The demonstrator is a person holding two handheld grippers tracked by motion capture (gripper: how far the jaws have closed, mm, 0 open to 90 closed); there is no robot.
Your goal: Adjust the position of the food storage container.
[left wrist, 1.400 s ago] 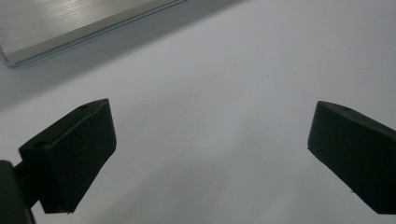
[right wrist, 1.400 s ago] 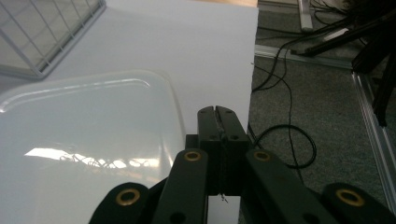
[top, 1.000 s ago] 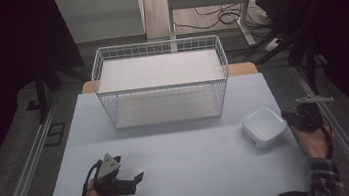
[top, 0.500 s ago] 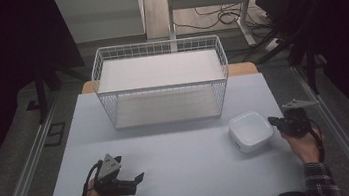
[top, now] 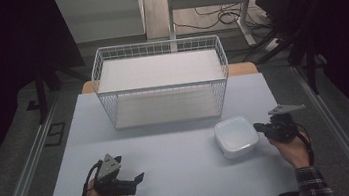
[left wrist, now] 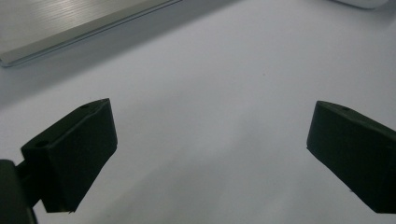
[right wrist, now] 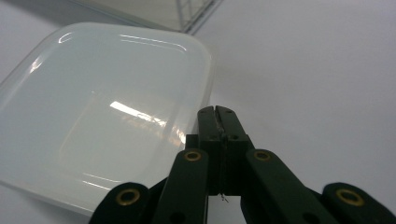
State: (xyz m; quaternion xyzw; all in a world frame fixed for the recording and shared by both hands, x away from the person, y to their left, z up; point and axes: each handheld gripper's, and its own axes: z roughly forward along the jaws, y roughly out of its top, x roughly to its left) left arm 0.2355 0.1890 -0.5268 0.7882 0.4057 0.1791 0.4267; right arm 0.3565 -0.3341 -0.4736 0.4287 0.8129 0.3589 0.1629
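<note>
1. Since the right hand-held gripper [top: 263,128] sits at the right edge of the white dish [top: 236,136], the dish is the thing in hand; it lies on the desk [top: 182,177] right of centre, just in front of the wire basket [top: 162,82] and apart from it.
2. In the right gripper view the right hand-held gripper's [right wrist: 217,114] jaws are pressed together, tips just beside the dish [right wrist: 102,107] rim. I can't tell if they touch it or pinch anything; it looks like a closed-jaw nudge, not a grasp.
3. The left hand-held gripper [top: 136,179] rests low at the desk's near left, well apart from the dish. In its own view the left hand-held gripper [left wrist: 210,140] has jaws wide apart over bare desk, holding nothing.
4. Dish: square, rounded corners, shallow, raised rim, glossy white with sharp light reflections. Probably ceramic or hard plastic, can't tell which.
5. Handling judgement: stiff, won't flex; the smooth glaze is likely slippery against the jaws. It slides easily on the matte desk. If ceramic, it's chippable and heavy enough to tip when held by one edge.
6. Best hold: pinch the rim wall on the side nearest the gripper, one jaw inside and one outside, mid-side rather than at a corner.
7. Basket: white wire grid, rectangular, open top, rigid, with a pale flat panel across it.
8. Desk: pale, matte, flat.
</note>
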